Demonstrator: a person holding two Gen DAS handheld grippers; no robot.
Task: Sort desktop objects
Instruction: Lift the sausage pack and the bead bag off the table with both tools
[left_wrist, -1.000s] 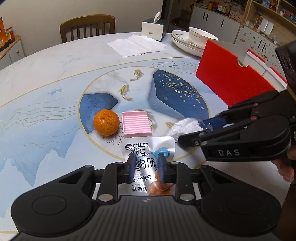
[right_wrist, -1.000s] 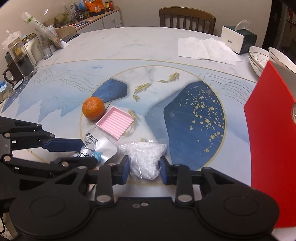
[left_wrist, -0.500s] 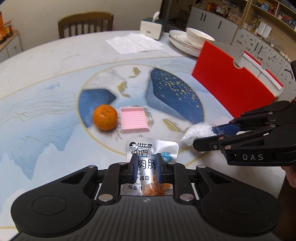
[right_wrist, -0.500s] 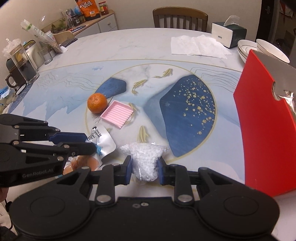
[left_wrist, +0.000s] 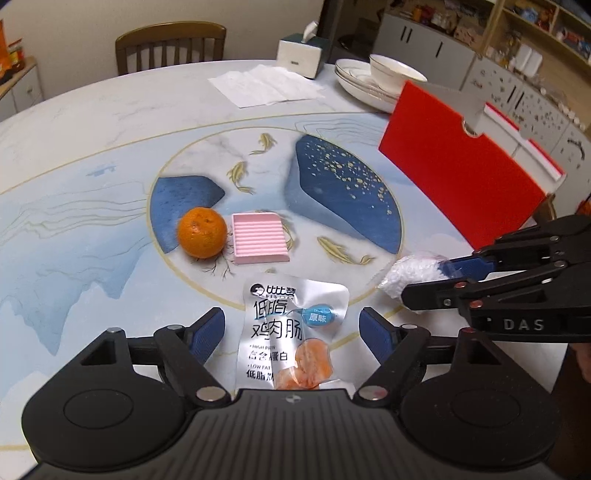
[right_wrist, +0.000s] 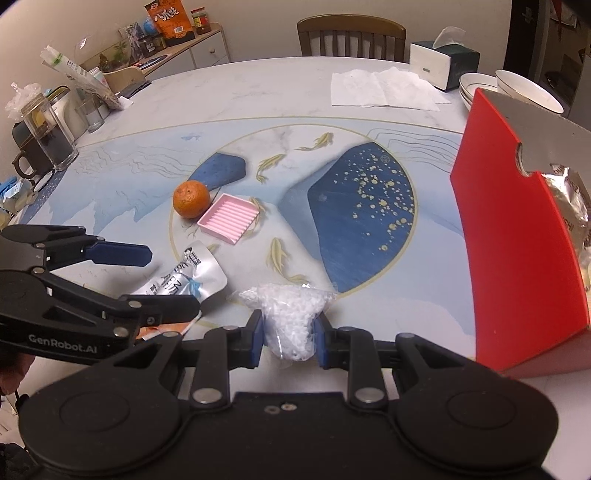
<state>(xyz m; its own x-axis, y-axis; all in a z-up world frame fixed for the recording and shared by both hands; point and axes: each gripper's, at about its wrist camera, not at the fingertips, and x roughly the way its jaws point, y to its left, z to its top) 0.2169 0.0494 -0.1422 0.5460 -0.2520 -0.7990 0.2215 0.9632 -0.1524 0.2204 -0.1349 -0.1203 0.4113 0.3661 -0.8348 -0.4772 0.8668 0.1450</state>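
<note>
A silver sausage packet (left_wrist: 273, 332) lies flat on the table between the jaws of my left gripper (left_wrist: 291, 325), which are opening and stand apart from it on both sides. My right gripper (right_wrist: 288, 332) is shut on a small clear bag of white beads (right_wrist: 288, 314), near the table's front edge. The left wrist view shows that bag (left_wrist: 410, 273) in the right gripper (left_wrist: 424, 282) at the right. An orange (left_wrist: 202, 232) and a pink ribbed dish (left_wrist: 258, 238) sit side by side further in. A red box (right_wrist: 517, 240) stands at the right.
At the far side are a tissue box (left_wrist: 299, 55), paper napkins (left_wrist: 266, 86), stacked bowls (left_wrist: 384, 77) and a wooden chair (left_wrist: 170, 44). Jars and a glass pitcher (right_wrist: 48, 136) crowd the left edge. A foil bag (right_wrist: 569, 199) shows inside the red box.
My left jaws have opened wide and let go of the sausage packet, which now lies on the table. The right gripper, still holding the bead bag, has drifted slightly right.
</note>
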